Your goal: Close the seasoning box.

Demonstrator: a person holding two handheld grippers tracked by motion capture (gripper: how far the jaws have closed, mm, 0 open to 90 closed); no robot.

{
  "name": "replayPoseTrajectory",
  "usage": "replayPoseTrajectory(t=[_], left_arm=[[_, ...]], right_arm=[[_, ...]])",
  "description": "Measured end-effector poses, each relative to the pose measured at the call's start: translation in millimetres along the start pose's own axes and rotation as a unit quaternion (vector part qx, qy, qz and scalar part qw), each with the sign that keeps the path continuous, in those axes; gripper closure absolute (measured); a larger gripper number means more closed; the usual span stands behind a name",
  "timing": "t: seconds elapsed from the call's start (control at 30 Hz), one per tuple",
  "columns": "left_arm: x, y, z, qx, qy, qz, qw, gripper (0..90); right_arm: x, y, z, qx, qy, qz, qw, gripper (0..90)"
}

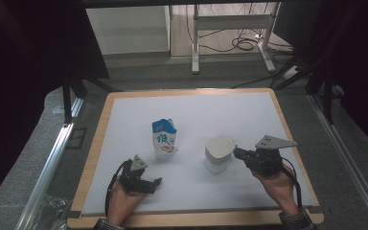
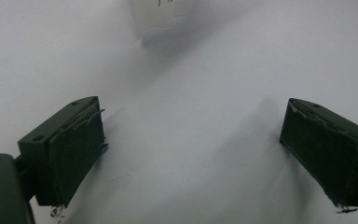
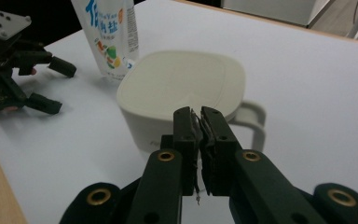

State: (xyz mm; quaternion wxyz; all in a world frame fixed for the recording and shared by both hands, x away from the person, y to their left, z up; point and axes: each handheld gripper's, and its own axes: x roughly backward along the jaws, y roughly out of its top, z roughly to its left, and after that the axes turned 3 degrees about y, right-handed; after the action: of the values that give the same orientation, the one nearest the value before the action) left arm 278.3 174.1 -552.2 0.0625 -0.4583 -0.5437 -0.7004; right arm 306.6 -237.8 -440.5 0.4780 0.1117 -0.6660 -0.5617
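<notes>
A blue-and-white milk carton (image 1: 164, 139) stands upright on the white board (image 1: 196, 110). To its right sits a white mug (image 1: 219, 154) with a flat top and a side handle (image 3: 254, 121). My right gripper (image 1: 235, 152) is shut, its tips right at the mug's near side just below the top edge (image 3: 199, 114), with nothing visible between the pads. My left gripper (image 1: 155, 184) rests low on the board in front of the carton, open, with bare board between its jaws (image 2: 193, 126). The carton's lower corner (image 2: 156, 18) lies ahead of it.
The board has a wooden rim (image 1: 96, 143) and lies on grey matting. Metal rails (image 1: 52, 158) run along both sides. Desk legs and cables (image 1: 242, 43) stand beyond the far edge. In the right gripper view the left gripper (image 3: 61, 88) shows beside the carton (image 3: 109, 37).
</notes>
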Motion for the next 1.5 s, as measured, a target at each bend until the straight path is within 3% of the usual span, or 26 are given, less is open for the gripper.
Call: replayPoseTrajectory(t=[0.2, 0.57, 1.1, 1.5], left_arm=[[0.2, 0.0, 0.2, -0.002, 0.0, 0.001, 1.0, 6.2], [0.2, 0.0, 0.1, -0.002, 0.0, 0.001, 1.0, 6.3], [0.1, 0.0, 0.2, -0.001, 0.0, 0.001, 1.0, 6.2], [0.2, 0.0, 0.3, -0.002, 0.0, 0.001, 1.0, 6.3]], right_arm=[[-12.0, -19.7, 8.6, -0.001, 0.018, 0.009, 0.9998, 84.7], [-47.0, -48.9, 18.3, -0.001, 0.042, 0.049, 0.9979, 84.7], [-60.7, -53.0, 21.4, 0.011, 0.044, 0.062, 0.997, 89.1], [-77.5, -46.2, 23.1, 0.023, 0.025, 0.064, 0.9973, 89.5]])
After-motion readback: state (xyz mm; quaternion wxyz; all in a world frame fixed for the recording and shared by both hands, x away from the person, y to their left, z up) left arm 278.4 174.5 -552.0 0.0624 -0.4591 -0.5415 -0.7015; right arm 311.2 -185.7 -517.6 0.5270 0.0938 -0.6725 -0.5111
